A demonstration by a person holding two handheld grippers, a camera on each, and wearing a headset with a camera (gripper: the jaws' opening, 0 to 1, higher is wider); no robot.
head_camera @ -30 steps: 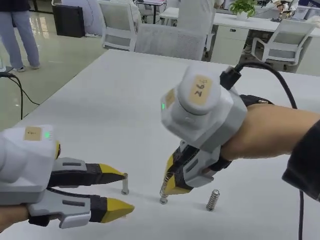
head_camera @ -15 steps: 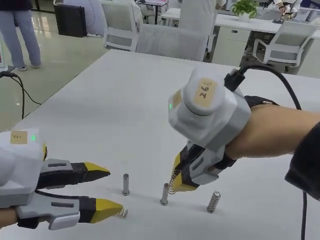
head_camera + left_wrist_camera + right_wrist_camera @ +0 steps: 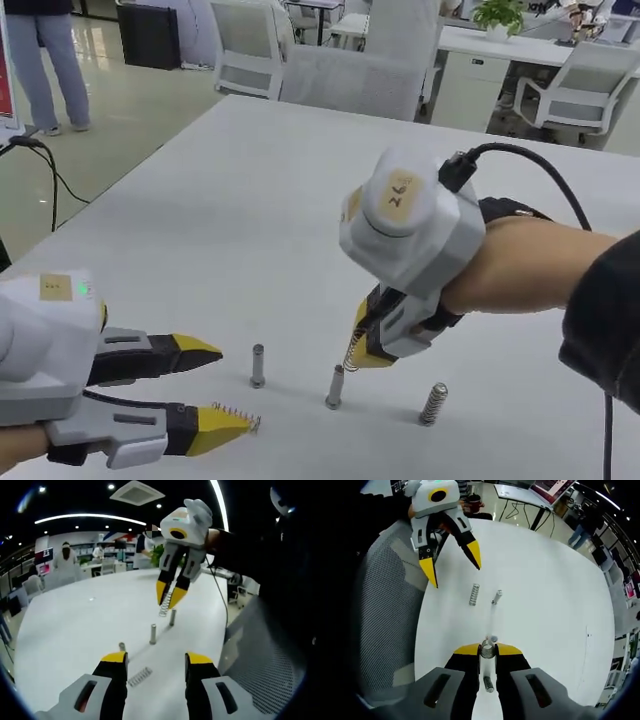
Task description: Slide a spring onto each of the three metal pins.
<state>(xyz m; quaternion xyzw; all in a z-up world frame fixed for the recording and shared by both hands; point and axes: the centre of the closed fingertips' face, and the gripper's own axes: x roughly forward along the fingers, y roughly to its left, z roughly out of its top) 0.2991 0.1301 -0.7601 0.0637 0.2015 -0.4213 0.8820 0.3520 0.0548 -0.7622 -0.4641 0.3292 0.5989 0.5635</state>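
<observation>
My right gripper [image 3: 366, 352] is shut on a spring [image 3: 352, 352] that hangs tilted just above and right of the middle pin [image 3: 335, 386]. In the right gripper view the held spring [image 3: 488, 650] sits between my jaws with that pin's top [image 3: 489, 639] just beyond it. The left pin [image 3: 258, 365] stands bare. The right pin [image 3: 431, 403] carries a spring. My left gripper [image 3: 237, 388] is open at the lower left, and a loose spring [image 3: 237, 414] lies on the table by its lower fingertip. In the left gripper view this loose spring [image 3: 139, 676] lies between my open jaws.
The white table [image 3: 250, 200] stretches away beyond the pins. A black cable [image 3: 540, 175] runs from the right gripper over the person's arm. Office chairs [image 3: 350, 70] stand at the table's far edge, and a person [image 3: 50, 60] stands far left.
The right gripper has lifted its spring up and to the right, off the top of the middle pin. The left gripper has drawn back to the left, uncovering the loose spring.
</observation>
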